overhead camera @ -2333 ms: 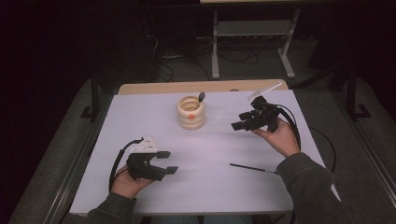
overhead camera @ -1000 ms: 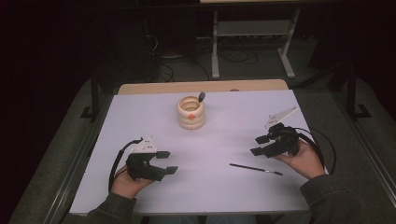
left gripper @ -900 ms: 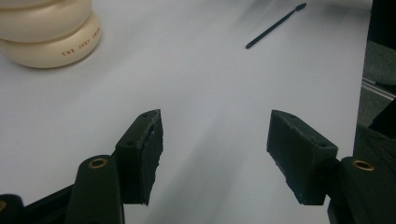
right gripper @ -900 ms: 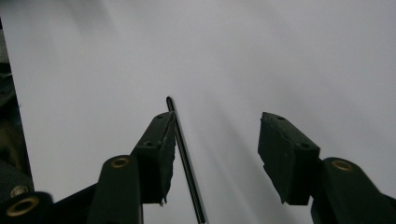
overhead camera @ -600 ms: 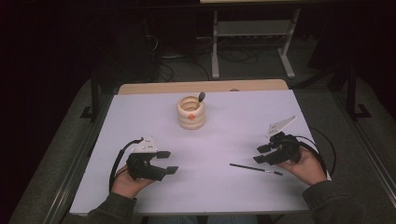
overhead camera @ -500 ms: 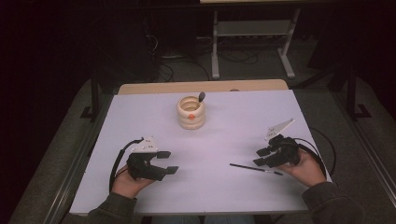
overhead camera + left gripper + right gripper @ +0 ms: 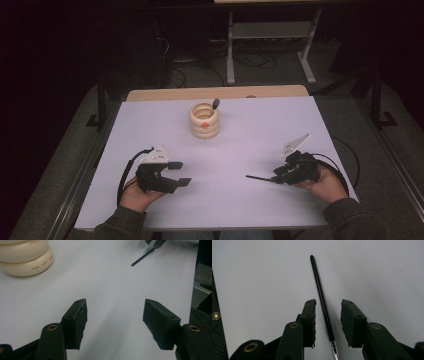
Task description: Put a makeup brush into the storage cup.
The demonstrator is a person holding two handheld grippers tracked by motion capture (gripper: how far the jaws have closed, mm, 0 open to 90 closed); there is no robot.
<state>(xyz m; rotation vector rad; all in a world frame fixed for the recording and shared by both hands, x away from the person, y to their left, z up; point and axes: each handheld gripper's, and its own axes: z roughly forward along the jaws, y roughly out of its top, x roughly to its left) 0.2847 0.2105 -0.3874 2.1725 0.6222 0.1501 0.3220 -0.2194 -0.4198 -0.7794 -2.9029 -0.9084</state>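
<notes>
A thin black brush (image 7: 256,177) (image 7: 322,297) lies flat on the white table (image 7: 260,130) at the front right, its metal ferrule toward my right hand. My right gripper (image 7: 276,177) (image 7: 327,305) sits low over it with one jaw on each side of the handle. Its jaws have just been closing, and a small gap still shows between each pad and the brush. My left gripper (image 7: 180,173) (image 7: 115,307) rests at the front left, open and holding nothing. In the left gripper view the brush tip (image 7: 142,258) lies far off.
A cream ringed holder (image 7: 204,122) (image 7: 25,257) stands at the table's middle back with a dark-tipped brush (image 7: 216,103) leaning in it. The table's wooden back edge (image 7: 215,93) and dark floor lie beyond. A cable (image 7: 345,155) loops off the right edge.
My right gripper came from the back right toward the front, sank onto the table around the lying brush, and its jaws narrowed. The left gripper stayed still.
</notes>
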